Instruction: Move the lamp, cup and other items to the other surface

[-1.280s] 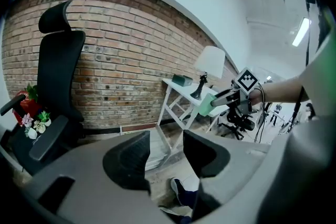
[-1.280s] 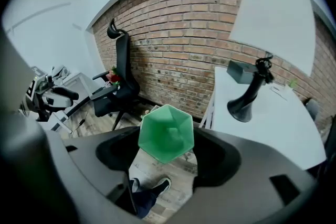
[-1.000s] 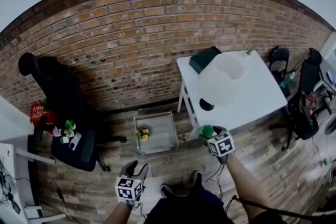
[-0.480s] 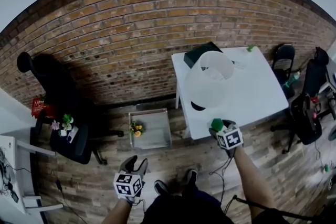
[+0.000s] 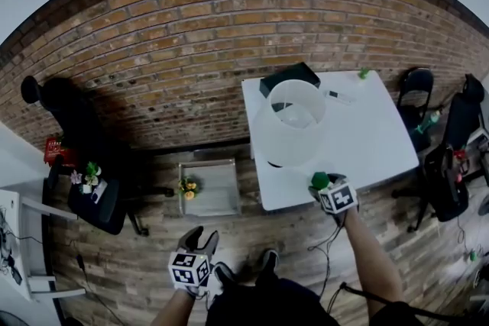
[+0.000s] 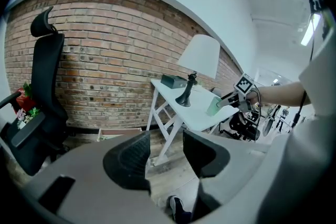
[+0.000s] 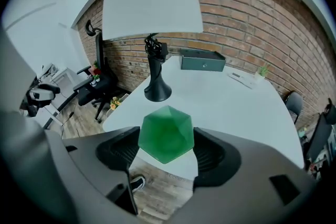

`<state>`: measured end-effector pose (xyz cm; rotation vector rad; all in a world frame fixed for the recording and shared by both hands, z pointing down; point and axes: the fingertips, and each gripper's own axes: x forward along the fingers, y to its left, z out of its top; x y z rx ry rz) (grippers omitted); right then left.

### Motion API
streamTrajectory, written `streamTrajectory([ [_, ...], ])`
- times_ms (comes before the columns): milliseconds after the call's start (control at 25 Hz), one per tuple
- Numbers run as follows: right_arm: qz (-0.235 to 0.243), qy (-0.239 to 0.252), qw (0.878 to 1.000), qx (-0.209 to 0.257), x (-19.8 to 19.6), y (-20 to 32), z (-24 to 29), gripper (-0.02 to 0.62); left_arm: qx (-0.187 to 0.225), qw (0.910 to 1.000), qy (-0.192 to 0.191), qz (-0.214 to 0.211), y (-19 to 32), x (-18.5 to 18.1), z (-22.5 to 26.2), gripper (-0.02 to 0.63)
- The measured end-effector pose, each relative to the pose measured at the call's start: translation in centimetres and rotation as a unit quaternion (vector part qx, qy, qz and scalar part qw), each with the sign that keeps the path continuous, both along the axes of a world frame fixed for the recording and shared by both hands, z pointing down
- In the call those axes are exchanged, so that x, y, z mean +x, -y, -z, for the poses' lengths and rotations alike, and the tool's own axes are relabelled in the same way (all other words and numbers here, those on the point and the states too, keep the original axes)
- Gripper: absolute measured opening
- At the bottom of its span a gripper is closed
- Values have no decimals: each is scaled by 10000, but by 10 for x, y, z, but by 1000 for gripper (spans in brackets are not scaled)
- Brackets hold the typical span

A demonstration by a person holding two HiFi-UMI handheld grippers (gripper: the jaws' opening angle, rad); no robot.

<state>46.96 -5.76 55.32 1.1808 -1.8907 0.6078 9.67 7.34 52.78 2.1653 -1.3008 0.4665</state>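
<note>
My right gripper (image 5: 322, 183) is shut on a green faceted cup (image 5: 318, 179), holding it at the near edge of the white table (image 5: 367, 133). In the right gripper view the cup (image 7: 166, 134) sits between the pads of this gripper (image 7: 167, 152), above the table's rim (image 7: 236, 107). The lamp (image 5: 290, 122), with a white shade and a black base (image 7: 157, 93), stands on the table just beyond. My left gripper (image 5: 200, 242) hangs open and empty over the wood floor; in its own view (image 6: 165, 157) the lamp (image 6: 198, 57) and the held cup (image 6: 214, 106) show ahead.
A dark box (image 5: 289, 75), a remote (image 5: 340, 96) and a small green plant (image 5: 364, 74) lie at the table's far side. A low glass table with flowers (image 5: 206, 187) stands on the floor to the left, with a black office chair (image 5: 92, 183) beyond it. More chairs (image 5: 451, 156) crowd the right.
Both grippers have travelled toward the white table, which now lies closer. The right one has carried the green cup up to the table's near edge.
</note>
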Motion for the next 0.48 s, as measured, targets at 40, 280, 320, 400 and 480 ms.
streamTrajectory([
  [40, -14, 0, 10000, -41, 3, 2, -1, 321, -1, 10000, 0, 2, 1, 4, -1, 193],
  [280, -210, 149, 9995, -196, 20, 8, -6, 322, -66, 9999, 53, 60, 4, 16, -6, 193],
  [320, -184, 141, 9995, -193, 21, 8, -7, 324, -82, 9999, 54, 73, 4, 16, -6, 193],
  [400, -175, 157, 9996, -139, 22, 9, -7, 325, -146, 9998, 42, 115, 3, 15, -5, 193],
  [480, -222, 213, 9995, -38, 23, 12, -6, 325, -194, 9996, -20, 182, 2, 13, -4, 193],
])
